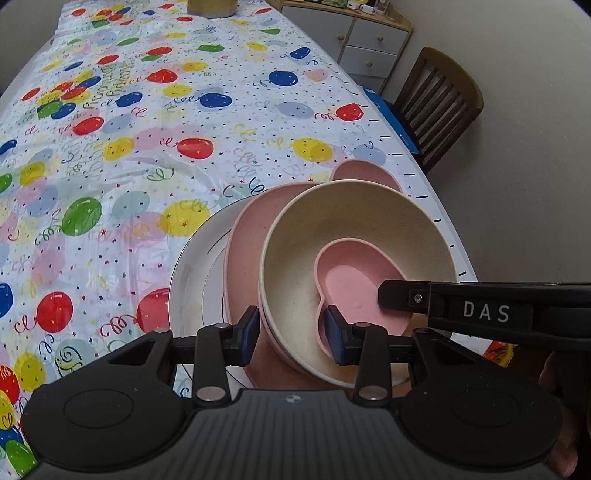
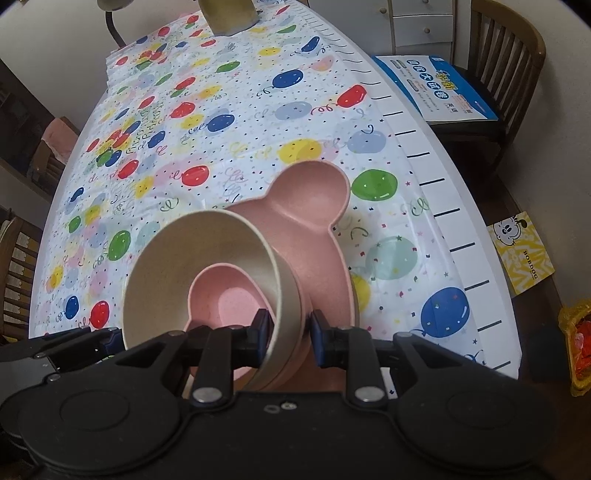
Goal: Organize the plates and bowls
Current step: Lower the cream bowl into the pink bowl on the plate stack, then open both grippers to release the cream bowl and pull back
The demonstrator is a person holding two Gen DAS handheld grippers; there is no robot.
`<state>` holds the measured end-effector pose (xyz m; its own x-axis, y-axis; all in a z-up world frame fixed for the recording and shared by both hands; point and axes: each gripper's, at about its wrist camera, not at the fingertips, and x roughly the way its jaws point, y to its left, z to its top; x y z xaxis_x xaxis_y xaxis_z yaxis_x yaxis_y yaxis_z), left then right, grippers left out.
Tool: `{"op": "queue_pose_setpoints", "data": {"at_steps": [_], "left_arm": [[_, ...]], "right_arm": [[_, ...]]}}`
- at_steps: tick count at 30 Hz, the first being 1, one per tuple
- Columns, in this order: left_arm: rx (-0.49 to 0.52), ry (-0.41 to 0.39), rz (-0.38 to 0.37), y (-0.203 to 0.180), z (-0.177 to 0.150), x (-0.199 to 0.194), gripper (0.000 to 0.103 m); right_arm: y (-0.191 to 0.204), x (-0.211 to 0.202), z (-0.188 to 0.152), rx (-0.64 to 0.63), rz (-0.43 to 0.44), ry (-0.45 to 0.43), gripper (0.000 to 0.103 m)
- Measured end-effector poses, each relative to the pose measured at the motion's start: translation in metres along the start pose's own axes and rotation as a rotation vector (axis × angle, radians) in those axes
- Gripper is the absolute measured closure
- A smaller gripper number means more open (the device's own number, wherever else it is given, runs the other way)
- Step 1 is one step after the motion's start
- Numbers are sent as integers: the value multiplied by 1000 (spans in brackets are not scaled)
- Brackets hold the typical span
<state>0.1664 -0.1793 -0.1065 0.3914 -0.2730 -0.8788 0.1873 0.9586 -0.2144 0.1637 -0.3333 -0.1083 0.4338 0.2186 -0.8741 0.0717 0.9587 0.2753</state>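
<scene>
A stack sits near the right edge of the balloon-print tablecloth point(image 1: 147, 147). A white plate point(image 1: 192, 266) is at the bottom, with a pink bear-shaped plate point(image 2: 310, 199) on it. A cream bowl point(image 1: 332, 221) rests on that, and a small pink heart dish point(image 1: 354, 273) lies inside the bowl. My left gripper point(image 1: 291, 328) is shut across the cream bowl's near wall and the heart dish's rim. My right gripper point(image 2: 290, 328) is shut on the cream bowl's wall point(image 2: 280, 332) from the other side. One of its fingers point(image 1: 391, 295) reaches over the heart dish.
The table's right edge point(image 2: 443, 184) runs close beside the stack. Beyond it stand a wooden chair point(image 1: 439, 107) carrying a blue box point(image 2: 436, 88), a drawer cabinet point(image 1: 373, 40) and a yellow pack point(image 2: 524, 254) on the floor. A tan object point(image 2: 229, 14) stands at the table's far end.
</scene>
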Motion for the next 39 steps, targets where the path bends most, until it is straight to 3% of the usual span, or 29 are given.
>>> {"op": "queue_pose_setpoints", "data": {"at_steps": [14,26,30,34,39], "left_arm": [[-68,-41,69,7,-5,-14,65],[-98,-95,102,11,-18,-41,47],[-56,-120,101,11,-20,-50,38],[-20,-148,80,13,-22,-61,37],[12,-186,60,22,-30,-77,28]], "right_arm": [[-1,-11,1,-57,59,-12,69],[4,-29,0,-149,92,-59,60],[8,-40,-4,-157,84,-97,51],[13,-52,-10,-162,78,-157,40],[23,-69,-22,-174,73,-232,28]]}}
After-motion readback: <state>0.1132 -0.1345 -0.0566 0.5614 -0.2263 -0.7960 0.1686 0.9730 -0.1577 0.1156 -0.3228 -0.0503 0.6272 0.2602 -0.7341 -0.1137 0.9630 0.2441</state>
